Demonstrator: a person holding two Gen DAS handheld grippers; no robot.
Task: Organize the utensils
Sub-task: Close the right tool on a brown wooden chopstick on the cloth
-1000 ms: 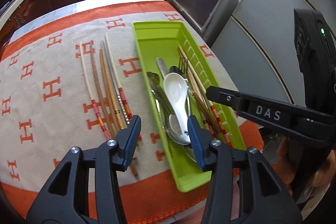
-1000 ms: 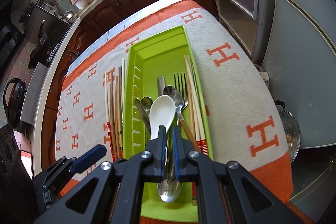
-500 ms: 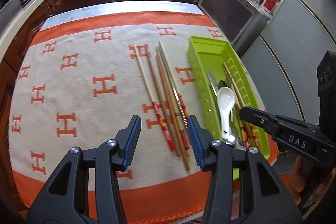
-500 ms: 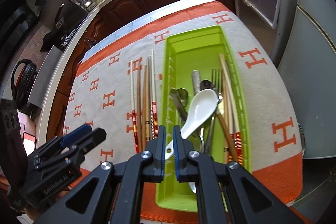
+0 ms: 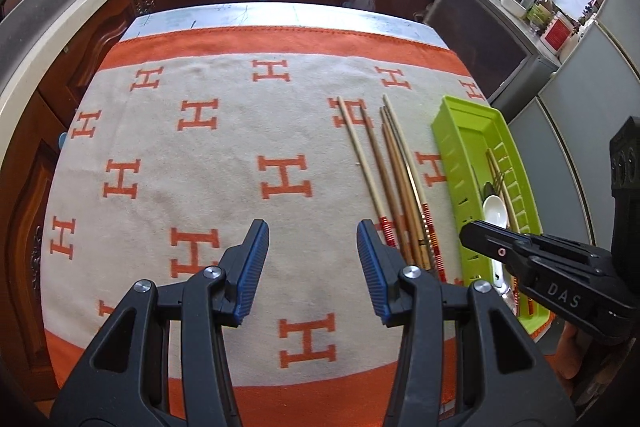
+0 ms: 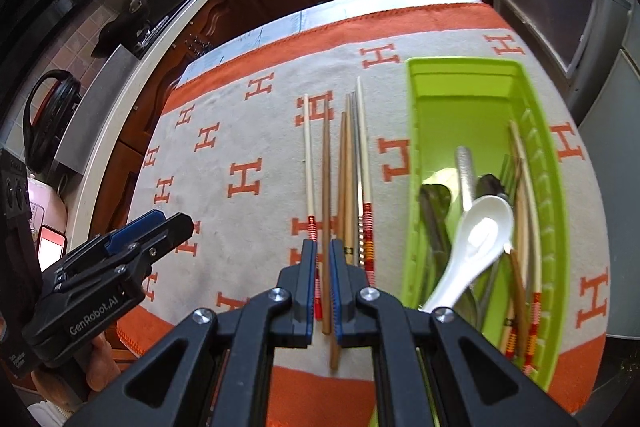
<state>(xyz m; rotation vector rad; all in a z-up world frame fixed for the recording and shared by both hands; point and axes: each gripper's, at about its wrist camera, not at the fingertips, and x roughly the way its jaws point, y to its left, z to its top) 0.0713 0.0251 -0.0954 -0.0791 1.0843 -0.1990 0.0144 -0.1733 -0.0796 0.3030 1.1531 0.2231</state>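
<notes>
A long lime-green plastic tray (image 6: 448, 75) lies lengthwise on the cloth, holding a white ceramic soup spoon (image 6: 476, 239), metal cutlery (image 6: 466, 171) and several wooden chopsticks (image 6: 524, 183) along its right wall. Just left of it, five loose chopsticks (image 6: 344, 167) lie roughly parallel, some with red-banded ends.

Glossy plastic tray (image 6: 416, 163) (lime), wooden chopsticks (image 6: 326, 163), woven cloth (image 5: 224, 155).

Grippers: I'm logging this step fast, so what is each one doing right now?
Left gripper: open, nothing between its jaws, above the blanket.
Right gripper: nearly closed, holding nothing; the brown chopstick seen between its fingers lies on the blanket.
</notes>
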